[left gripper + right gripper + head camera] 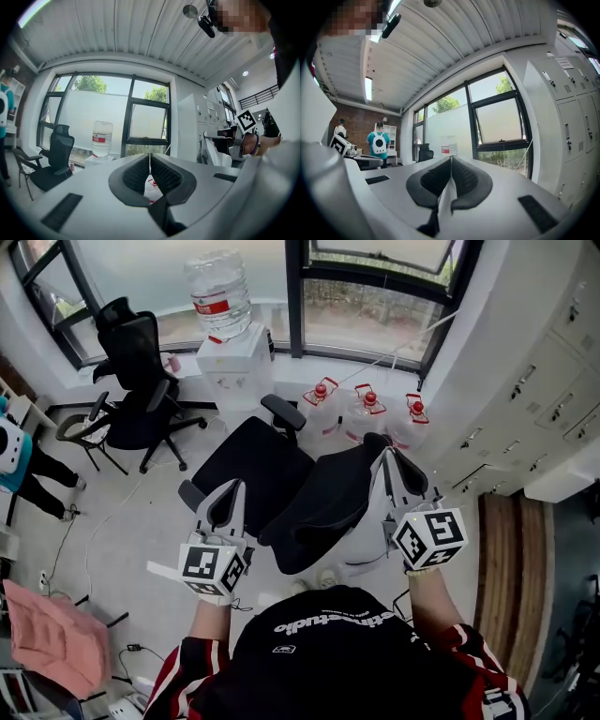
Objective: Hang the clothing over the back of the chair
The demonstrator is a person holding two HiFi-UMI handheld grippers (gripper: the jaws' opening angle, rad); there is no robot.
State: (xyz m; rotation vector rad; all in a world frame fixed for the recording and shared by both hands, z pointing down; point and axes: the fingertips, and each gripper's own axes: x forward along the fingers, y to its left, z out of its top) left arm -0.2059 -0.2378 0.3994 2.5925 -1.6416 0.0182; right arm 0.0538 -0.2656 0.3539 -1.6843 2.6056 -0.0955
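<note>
A black office chair (251,461) stands right before me, its dark back (328,495) nearest and slanting between my two hands. My right gripper (392,457) is over the back's right edge, shut on white clothing (446,199). That clothing (367,546) hangs down under it, and in the left gripper view it shows as white folds (214,155). My left gripper (230,486) is at the chair's left armrest, jaws closed tip to tip (150,157). Only a thin pale line runs between its pads; I cannot tell what that line is.
A water dispenser (234,360) with a big bottle (217,289) stands by the window, several jugs (366,412) on the floor beside it. A second black chair (137,381) is at the left, grey lockers (530,404) at the right, a pink cloth (54,638) lower left.
</note>
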